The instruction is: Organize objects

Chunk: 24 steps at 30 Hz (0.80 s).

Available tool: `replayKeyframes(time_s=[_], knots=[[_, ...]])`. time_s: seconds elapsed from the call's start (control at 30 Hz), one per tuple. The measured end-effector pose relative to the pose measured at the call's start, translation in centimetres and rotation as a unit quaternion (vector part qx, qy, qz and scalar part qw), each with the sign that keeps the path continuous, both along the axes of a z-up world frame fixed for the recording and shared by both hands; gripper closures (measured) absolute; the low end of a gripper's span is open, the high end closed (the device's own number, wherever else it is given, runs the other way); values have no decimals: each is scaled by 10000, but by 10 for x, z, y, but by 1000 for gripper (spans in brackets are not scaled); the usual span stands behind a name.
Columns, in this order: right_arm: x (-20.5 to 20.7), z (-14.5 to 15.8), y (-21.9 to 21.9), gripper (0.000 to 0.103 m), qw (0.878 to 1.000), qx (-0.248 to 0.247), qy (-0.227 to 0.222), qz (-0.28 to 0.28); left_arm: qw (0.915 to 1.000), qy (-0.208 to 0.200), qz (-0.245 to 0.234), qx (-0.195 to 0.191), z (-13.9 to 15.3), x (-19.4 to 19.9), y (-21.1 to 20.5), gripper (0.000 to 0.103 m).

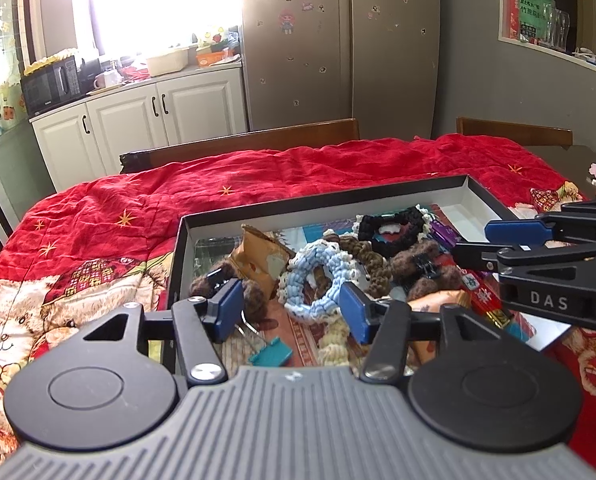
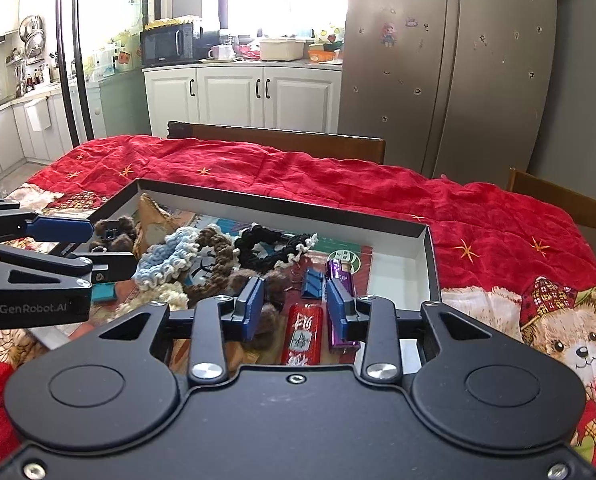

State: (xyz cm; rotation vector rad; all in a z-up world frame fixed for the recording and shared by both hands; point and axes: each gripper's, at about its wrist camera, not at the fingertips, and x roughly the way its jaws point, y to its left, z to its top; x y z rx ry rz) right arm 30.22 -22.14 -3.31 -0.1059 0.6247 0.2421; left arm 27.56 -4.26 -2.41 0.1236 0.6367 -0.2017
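Black-walled box (image 1: 321, 204) sits on the red cloth (image 1: 258, 172), crowded with hair ties (image 1: 317, 276); its far right corner is bare. Left gripper (image 1: 294, 300) and right gripper (image 2: 296, 304) hover released, empty, over the near edge.

The counter was covered by a red quilt (image 2: 337, 184) printed with gold stars and teddy bears. A shallow black box (image 2: 282, 204), filled with small items, was set directly on the quilt.
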Motion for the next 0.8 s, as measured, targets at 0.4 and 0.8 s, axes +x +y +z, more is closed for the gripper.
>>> replayKeyframes(time_s=[0.4, 0.8], knots=[[-34, 14, 3, 55, 9999, -22, -108, 84, 10000, 19, 38, -70, 6, -25, 6, 24], [-72, 30, -6, 44, 9997, 97, -221, 74, 9998, -16, 148, -133, 17, -61, 12, 15]])
